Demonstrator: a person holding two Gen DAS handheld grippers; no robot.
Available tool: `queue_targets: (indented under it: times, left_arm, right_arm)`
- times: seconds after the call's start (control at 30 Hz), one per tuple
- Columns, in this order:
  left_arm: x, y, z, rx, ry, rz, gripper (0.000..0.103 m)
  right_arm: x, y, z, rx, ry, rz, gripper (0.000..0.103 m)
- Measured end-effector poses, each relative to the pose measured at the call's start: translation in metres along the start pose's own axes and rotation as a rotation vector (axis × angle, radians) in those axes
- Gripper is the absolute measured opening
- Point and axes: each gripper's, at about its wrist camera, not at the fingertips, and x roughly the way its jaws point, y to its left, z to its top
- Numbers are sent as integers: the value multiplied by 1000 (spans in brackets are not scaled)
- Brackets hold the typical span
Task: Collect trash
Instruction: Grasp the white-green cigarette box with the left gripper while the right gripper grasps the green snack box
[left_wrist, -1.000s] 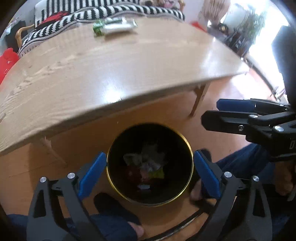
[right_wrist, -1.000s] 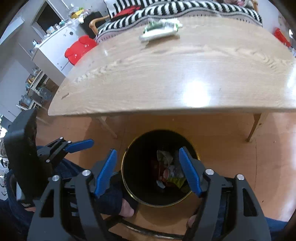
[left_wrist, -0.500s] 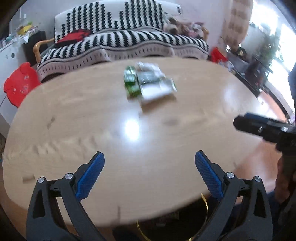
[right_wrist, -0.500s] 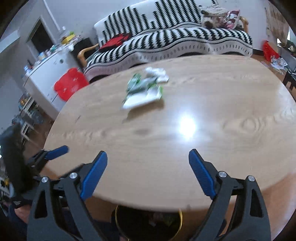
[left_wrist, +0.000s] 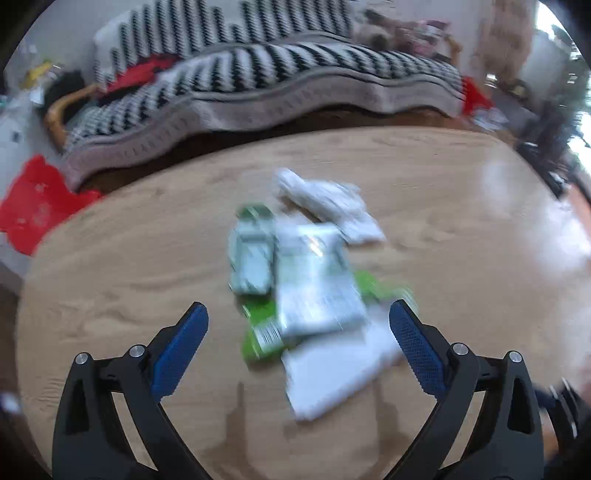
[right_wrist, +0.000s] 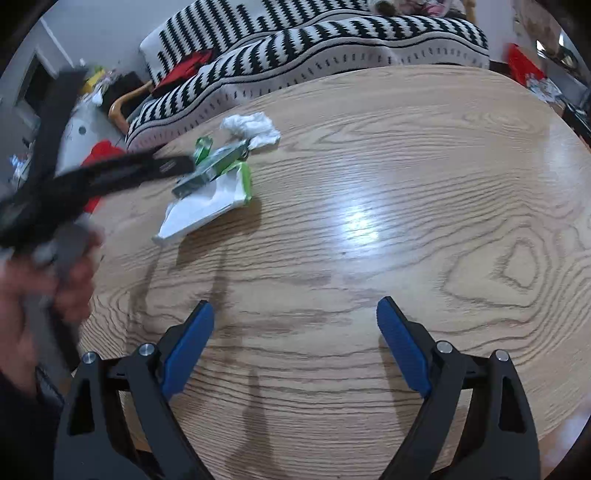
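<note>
Nearest to us, the left gripper (left_wrist: 298, 334) stands wide apart, its blue pads (left_wrist: 180, 350) bare; nothing is pinched, though the near edge of the trash pile shows in the gap between them. Our right gripper (right_wrist: 294, 341) is likewise spread wide with nothing in it, over bare wood of the table (right_wrist: 424, 229).

Just beyond the left fingertips we note the trash, all lying on the tabletop: a flat white wrapper (left_wrist: 340, 373) closest, partly covered by a green packet (left_wrist: 264, 332) and a silvery-grey packet (left_wrist: 314, 280); a smaller pale green packet (left_wrist: 251, 258) just to their left. The left view is motion-blurred, so print on the packets cannot be read.

Farther on, a crumpled white tissue (left_wrist: 328, 203) touches the pile's far edge. In the right view we see the same pile off to the left, well apart from the right gripper.

Behind the table: a black-and-white striped sofa (right_wrist: 332, 48).
</note>
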Motion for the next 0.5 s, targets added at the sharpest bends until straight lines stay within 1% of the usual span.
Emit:
queue_targets:
  times: [0.03, 0.07, 0.1, 0.17, 0.23, 0.27, 0.3, 0.37, 0.5]
  left_arm:
    - [6, -1, 2, -6, 11, -20, 96]
    - [15, -2, 5, -22, 44, -56, 96]
    - [21, -2, 7, -36, 57, -62, 96]
    - [30, -2, 8, -46, 60, -45, 94]
    - [35, -2, 8, -43, 64, -42, 69]
    - [37, 0, 8, -54, 71, -41, 55]
    - [36, 4, 8, -64, 68, -40, 55]
    - [30, 10, 7, -88, 63, -71, 54]
    - [3, 25, 0, -101, -4, -84, 54]
  right_arm:
    - [1, 3, 0, -8, 3, 5, 86]
    - [2, 5, 0, -12, 1, 9, 86]
    - [3, 6, 1, -13, 2, 15, 86]
    - [5, 9, 3, -13, 6, 23, 86]
    - [8, 11, 5, -16, 10, 28, 86]
    - [11, 13, 7, -21, 9, 27, 86]
    - [13, 15, 10, -22, 6, 28, 86]
    - [18, 18, 15, -21, -2, 31, 86]
    - [36, 28, 27, 4, 4, 62, 86]
